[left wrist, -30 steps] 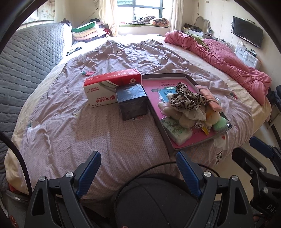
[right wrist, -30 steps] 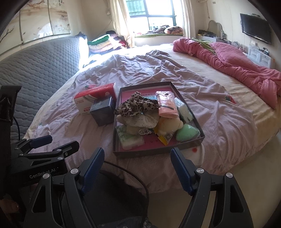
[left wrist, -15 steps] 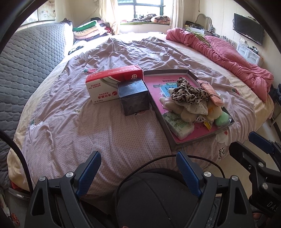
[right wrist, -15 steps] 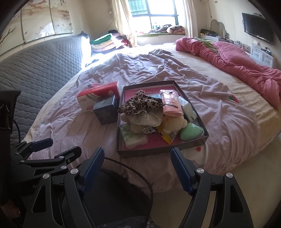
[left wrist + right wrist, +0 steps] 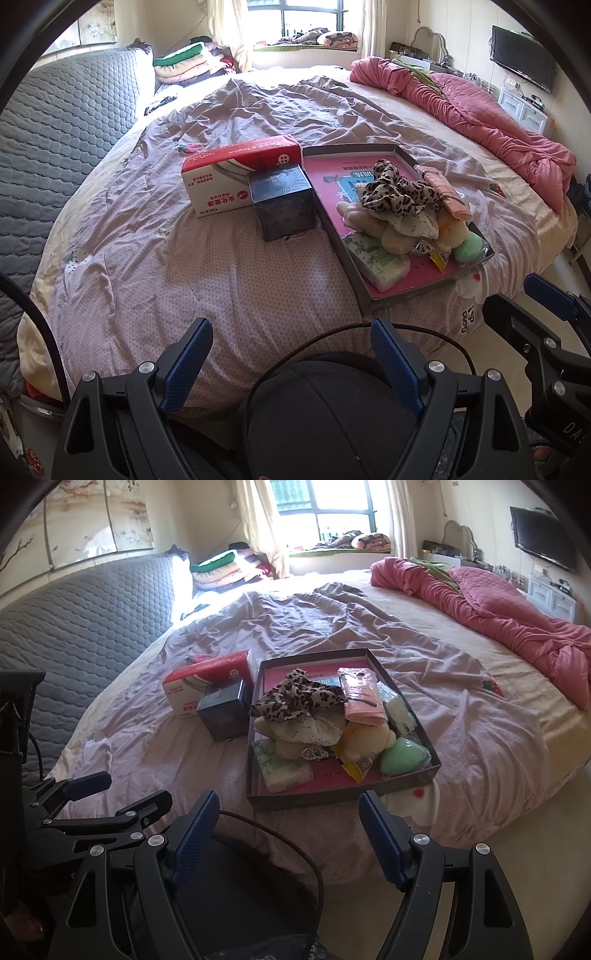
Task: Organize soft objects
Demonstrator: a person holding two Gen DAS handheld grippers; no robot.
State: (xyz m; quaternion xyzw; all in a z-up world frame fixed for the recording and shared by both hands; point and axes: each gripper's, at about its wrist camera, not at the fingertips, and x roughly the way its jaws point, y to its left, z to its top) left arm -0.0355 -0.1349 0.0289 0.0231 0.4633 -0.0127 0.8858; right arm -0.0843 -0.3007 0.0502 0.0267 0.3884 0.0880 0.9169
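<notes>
A grey tray with a pink floor (image 5: 334, 173) (image 5: 343, 797) lies on the bed near its front edge. In it are piled a leopard-print scrunchie (image 5: 399, 192) (image 5: 295, 698), a cream plush toy (image 5: 391, 232) (image 5: 365, 738), a green tissue pack (image 5: 380, 258) (image 5: 284, 770), a pink pouch (image 5: 360, 696) and a green sponge (image 5: 469, 249) (image 5: 404, 758). My left gripper (image 5: 291, 358) is open and empty, short of the bed edge. My right gripper (image 5: 288, 834) is open and empty, just in front of the tray.
A red-and-white tissue box (image 5: 236, 173) (image 5: 207, 681) and a dark cube box (image 5: 282, 201) (image 5: 225, 712) stand left of the tray. A pink quilt (image 5: 480, 118) lies at the far right. A grey padded headboard (image 5: 55, 129) runs along the left.
Both grippers have pulled back and risen a little, so the bed and tray sit slightly farther off. The objects have not moved. Both grippers stay open.
</notes>
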